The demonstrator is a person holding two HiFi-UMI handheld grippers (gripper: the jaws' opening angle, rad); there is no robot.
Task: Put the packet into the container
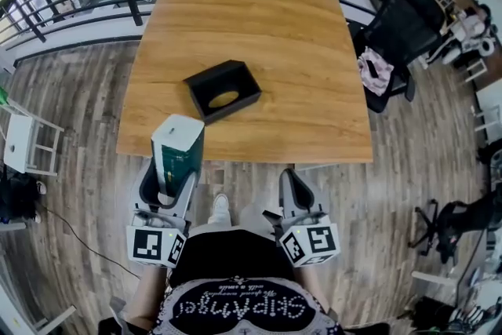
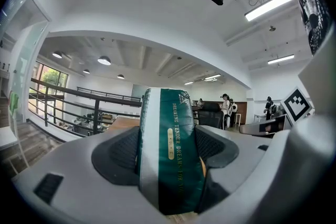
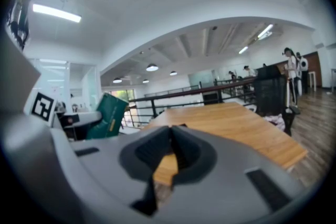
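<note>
- The packet [image 1: 177, 155], a green-and-white bag, is standing upright in the lower left of the head view, off the near edge of the table [image 1: 267, 27] and well apart from its goal.
- The left gripper [image 1: 171, 183] is clamping the packet between both jaws; its own view shows the dark pads pressing the bag's two sides [image 2: 170, 157].
- The black container [image 1: 205, 79] is sitting near the middle of the frame, on the wooden tabletop and angled to its edges.
- Inside it a pale oval is showing at the bottom; whether that is an object or an opening cannot be told. No packet is lying in it.
- The right gripper [image 1: 294, 183] is waiting at lower right with its jaws pressed together and nothing between them, as its own view confirms [image 3: 170, 136].
- Judging by this, the pick-up is done; carrying the packet forward over the table and releasing it into the container are remaining.
</note>
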